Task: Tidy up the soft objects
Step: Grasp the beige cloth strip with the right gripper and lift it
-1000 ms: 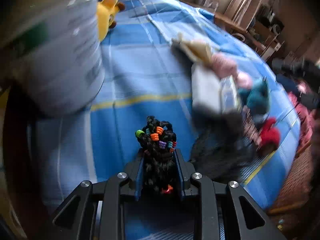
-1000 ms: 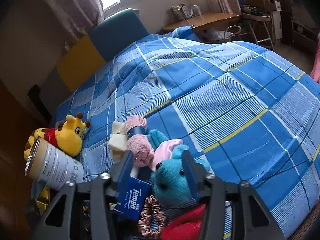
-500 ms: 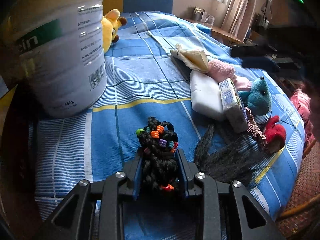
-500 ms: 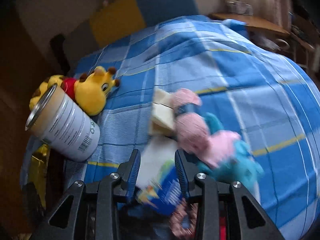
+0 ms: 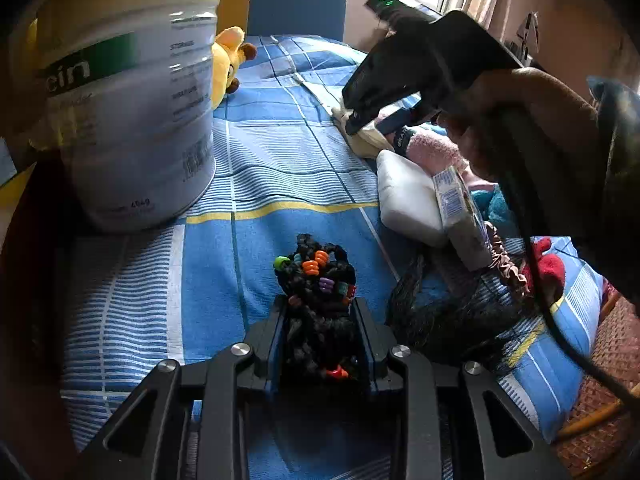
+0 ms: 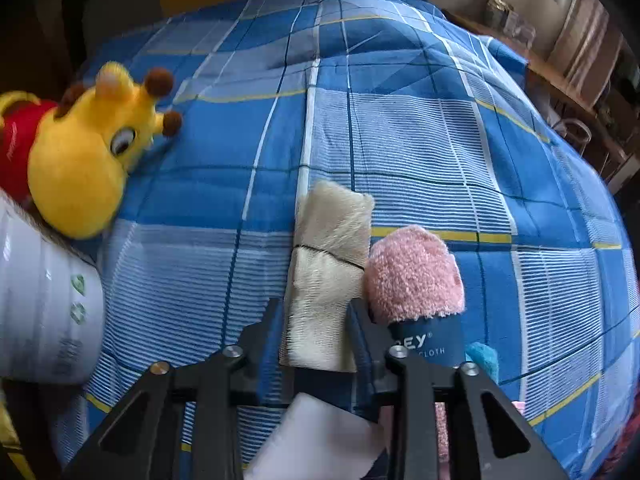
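On the far left a tin (image 5: pixel 132 96) is standing on the blue plaid bed (image 5: pixel 280 168), with a yellow giraffe (image 6: pixel 84 160) lying just beyond it. Nearer and to the right, the left gripper (image 5: pixel 320 320) is clamping a black braid (image 5: pixel 316 292) strung with coloured beads, its fingers closed tight on the bundle just over the bedspread. That braid is looking light, springy and squashy, so a grip across its thick middle, as now, is likely holding it well, though loose strands may be slipping out. Farther right the pile of soft things is lying: a cream cloth (image 6: pixel 328 264), a pink cloth (image 6: pixel 412 272) in a blue paper band touching it, a white pad (image 5: pixel 408 196) and a tissue pack (image 5: pixel 460 216) nearer. The right gripper (image 6: pixel 316 332) is reaching down over the cream cloth with its jaws closing, the folded cloth standing between them; the pads are seeming to touch its sides, but a firm squeeze is not clear yet. The cloth is looking light, limp and plush, so it will probably sag; pinching across the folded layers near the middle should be keeping the fold together.
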### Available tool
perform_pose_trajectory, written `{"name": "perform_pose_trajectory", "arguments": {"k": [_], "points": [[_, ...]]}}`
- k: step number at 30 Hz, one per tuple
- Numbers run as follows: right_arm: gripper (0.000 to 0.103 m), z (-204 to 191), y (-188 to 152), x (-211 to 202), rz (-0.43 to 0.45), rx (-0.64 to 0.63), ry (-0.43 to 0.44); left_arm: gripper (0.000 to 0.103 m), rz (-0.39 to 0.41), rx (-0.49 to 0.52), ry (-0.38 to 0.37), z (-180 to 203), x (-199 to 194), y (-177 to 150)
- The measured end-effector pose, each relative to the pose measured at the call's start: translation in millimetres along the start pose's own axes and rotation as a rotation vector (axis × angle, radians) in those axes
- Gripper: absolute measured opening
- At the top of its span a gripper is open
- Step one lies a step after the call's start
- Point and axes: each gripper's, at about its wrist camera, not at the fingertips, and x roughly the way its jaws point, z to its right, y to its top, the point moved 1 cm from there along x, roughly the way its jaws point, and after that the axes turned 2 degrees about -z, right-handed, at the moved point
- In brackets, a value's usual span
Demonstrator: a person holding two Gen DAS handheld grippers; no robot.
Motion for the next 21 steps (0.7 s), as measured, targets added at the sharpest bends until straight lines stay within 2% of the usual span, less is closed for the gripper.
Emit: {"name": "perform_pose_trajectory", "arguments": {"k": [2, 4, 6, 7, 10, 12, 13, 14, 15, 17, 19, 21], "points": [[0.032, 4.5, -1.0, -8.9, 0.006, 0.023, 0.113, 0.032, 0.000, -0.016, -0.012, -3.1, -1.0, -0.4], [0.042, 7.6, -2.8, -12.9, -0.002, 0.033, 0.150, 0.032, 0.006, -0.023, -0.016, -4.2, -2.3, -1.8], [0.061, 10.9, -2.1, -14.3, 0.005, 0.041, 0.159, 0.032, 0.009, -0.022, -0.015, -4.9, -2.6, -3.5], [0.064, 12.6, -0.3, -12.8, 0.002, 0.054, 0.162, 0.032, 0.009, -0.026, -0.019, -6.0, -2.6, -4.1], [0.065, 16.0, 9.1, 0.2, -0.020, 0.103, 0.159, 0.032, 0.011, -0.031, -0.019, -7.7, -3.0, -3.5], [0.065, 15.1, 13.2, 8.4, -0.022, 0.111, 0.107, 0.032, 0.013, -0.028, -0.016, -6.8, -3.0, -3.7], [0.064, 14.7, 14.2, 11.7, -0.028, 0.107, 0.070, 0.032, 0.012, -0.028, -0.017, -6.5, -2.7, -2.6], [0.043, 12.4, 16.5, 10.7, -0.025, 0.105, 0.049, 0.032, 0.012, -0.028, -0.018, -6.8, -3.4, -3.4], [0.028, 12.7, 16.2, 8.4, -0.015, 0.094, 0.033, 0.032, 0.013, -0.027, -0.018, -6.6, -2.3, -2.4], [0.013, 10.1, 13.9, -3.2, 0.013, 0.072, 0.047, 0.032, 0.016, -0.024, -0.015, -5.5, -3.0, -3.3], [0.011, 3.5, 8.2, -17.4, 0.041, 0.030, 0.040, 0.031, 0.017, -0.021, -0.016, -4.4, -3.8, -3.6], [0.011, -2.6, -3.7, -33.8, 0.066, -0.011, 0.070, 0.030, 0.015, -0.025, -0.022, -4.9, -4.9, -4.2]]}}
